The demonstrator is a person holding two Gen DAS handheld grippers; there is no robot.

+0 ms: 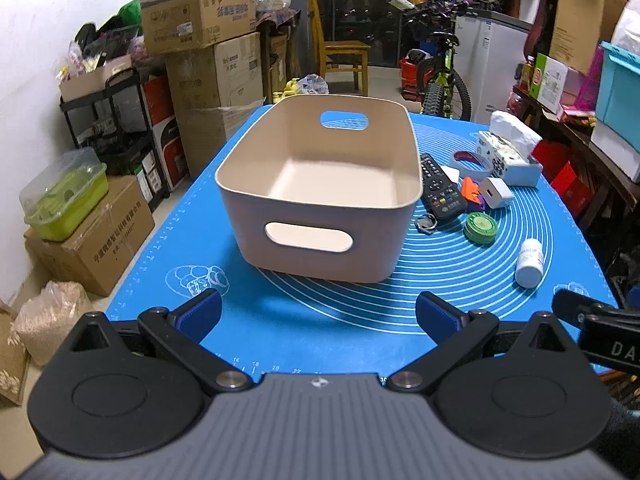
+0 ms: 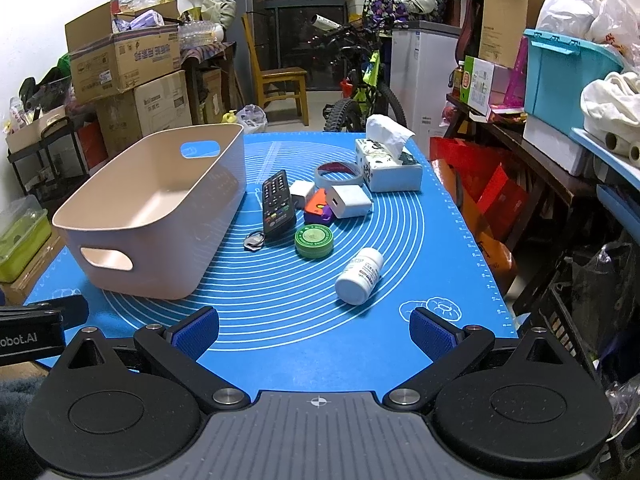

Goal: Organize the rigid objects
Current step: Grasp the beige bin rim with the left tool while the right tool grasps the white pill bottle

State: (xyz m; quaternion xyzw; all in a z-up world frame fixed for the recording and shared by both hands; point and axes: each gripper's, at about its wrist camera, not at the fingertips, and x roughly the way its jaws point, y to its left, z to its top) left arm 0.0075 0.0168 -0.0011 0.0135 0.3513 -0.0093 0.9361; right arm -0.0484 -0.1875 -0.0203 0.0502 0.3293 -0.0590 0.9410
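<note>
Pill bottle lay on side, lower centre; could roll off counter if nudged. Right gripper and left gripper fingers spread, empty.

Stacked cardboard boxes stood at ten o'clock, a wooden chair at twelve beside a bicycle. A white cabinet stood behind it, and a teal storage bin sat at two o'clock.
</note>
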